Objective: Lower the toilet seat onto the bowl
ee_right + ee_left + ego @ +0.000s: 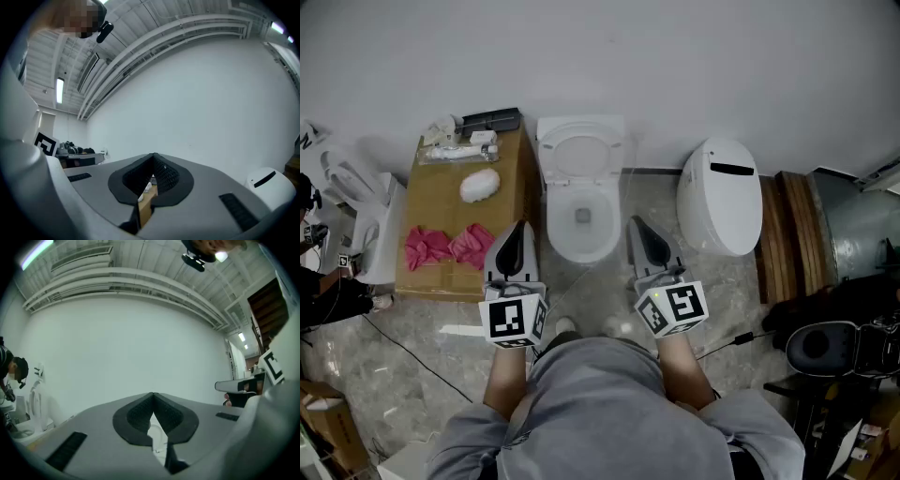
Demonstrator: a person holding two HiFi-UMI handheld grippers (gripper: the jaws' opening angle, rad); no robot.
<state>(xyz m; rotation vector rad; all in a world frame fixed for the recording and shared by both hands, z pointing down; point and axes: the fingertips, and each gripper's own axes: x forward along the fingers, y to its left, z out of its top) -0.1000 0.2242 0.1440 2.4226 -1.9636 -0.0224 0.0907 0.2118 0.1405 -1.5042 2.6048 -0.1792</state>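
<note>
The white toilet bowl [581, 230] stands against the wall in the middle of the head view. Its seat [579, 155] is raised, and the ring leans back at the wall end. My left gripper [521, 227] hovers just left of the bowl, shut and empty. On the bowl's right side my right gripper [636, 225] is also shut, holding nothing. Both point toward the wall and are apart from the toilet. In the left gripper view the jaws [153, 397] meet at their tips. In the right gripper view the jaws [153, 158] are pressed together too.
A cardboard box [441, 202] left of the toilet carries pink cloths [448, 246], a white bundle [479, 185] and small items. A second white toilet unit [720, 197] and wooden boards [792, 234] stand to the right. A cable [403, 352] crosses the marble floor. A black chair [830, 352] stands at lower right.
</note>
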